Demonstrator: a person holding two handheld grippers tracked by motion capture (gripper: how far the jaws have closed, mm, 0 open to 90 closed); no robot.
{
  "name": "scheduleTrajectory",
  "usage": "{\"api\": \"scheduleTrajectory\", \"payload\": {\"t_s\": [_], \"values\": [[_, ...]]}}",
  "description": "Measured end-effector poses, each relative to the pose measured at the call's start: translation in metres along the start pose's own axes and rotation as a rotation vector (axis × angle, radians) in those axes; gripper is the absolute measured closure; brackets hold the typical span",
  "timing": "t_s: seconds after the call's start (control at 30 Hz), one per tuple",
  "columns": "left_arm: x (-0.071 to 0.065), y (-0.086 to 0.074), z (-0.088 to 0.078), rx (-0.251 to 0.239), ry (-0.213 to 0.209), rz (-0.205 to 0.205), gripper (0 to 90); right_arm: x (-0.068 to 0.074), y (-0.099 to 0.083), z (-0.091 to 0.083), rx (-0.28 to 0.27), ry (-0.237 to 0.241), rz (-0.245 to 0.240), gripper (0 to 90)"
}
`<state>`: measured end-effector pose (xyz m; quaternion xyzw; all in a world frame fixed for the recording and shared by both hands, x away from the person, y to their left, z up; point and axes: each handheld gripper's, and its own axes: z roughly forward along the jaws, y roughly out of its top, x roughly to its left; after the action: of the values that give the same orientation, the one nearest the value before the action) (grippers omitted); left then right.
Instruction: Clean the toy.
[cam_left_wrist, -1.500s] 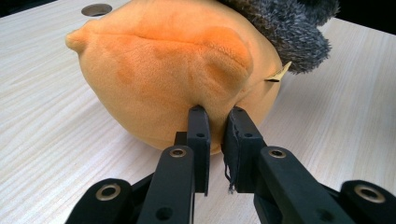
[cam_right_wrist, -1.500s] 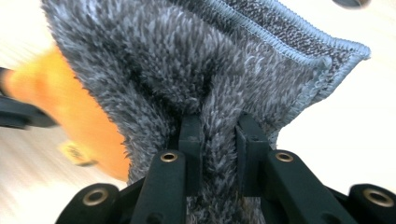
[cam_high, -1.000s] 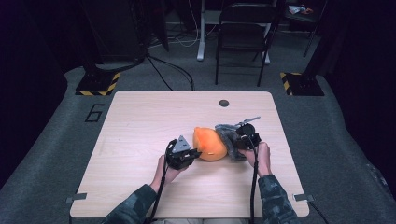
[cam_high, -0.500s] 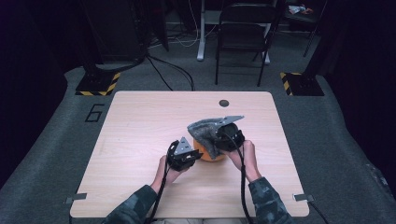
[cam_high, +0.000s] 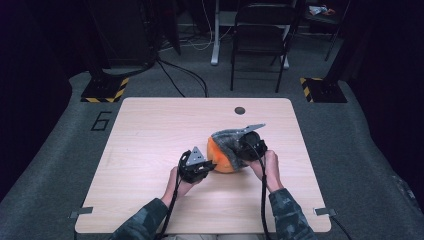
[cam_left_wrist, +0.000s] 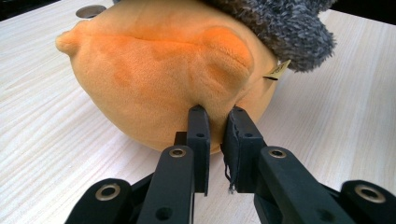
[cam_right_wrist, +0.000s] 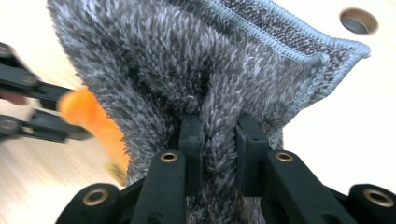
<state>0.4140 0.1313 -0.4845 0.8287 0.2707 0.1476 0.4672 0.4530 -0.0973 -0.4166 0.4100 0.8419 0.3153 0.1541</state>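
High view: orange plush toy (cam_high: 223, 157) on table (cam_high: 150, 135), grey cloth (cam_high: 227, 140) draped over it. Left gripper view: left gripper (cam_left_wrist: 215, 135) pinches the plush. Right gripper view: right gripper (cam_right_wrist: 218, 140) clamps the cloth.

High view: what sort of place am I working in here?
Probably a recording lab or studio rather than a home: a bare wooden table on grey carpet, stand bases with yellow-black hazard stripes, loose cables on the floor, a folding chair and dark surroundings.
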Motion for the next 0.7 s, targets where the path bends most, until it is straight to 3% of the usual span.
{"api": "scheduleTrajectory", "payload": {"t_s": [0.37,0.7], "values": [[0.001,0.0,0.0,0.008,-0.006,-0.007,80.8,-0.032,-0.019,0.014,0.068,-0.023,0.097,76.2],[0.0,-0.001,0.001,-0.001,-0.004,-0.01,80.8,-0.045,-0.033,0.027,0.117,-0.047,0.142,76.3]]}}
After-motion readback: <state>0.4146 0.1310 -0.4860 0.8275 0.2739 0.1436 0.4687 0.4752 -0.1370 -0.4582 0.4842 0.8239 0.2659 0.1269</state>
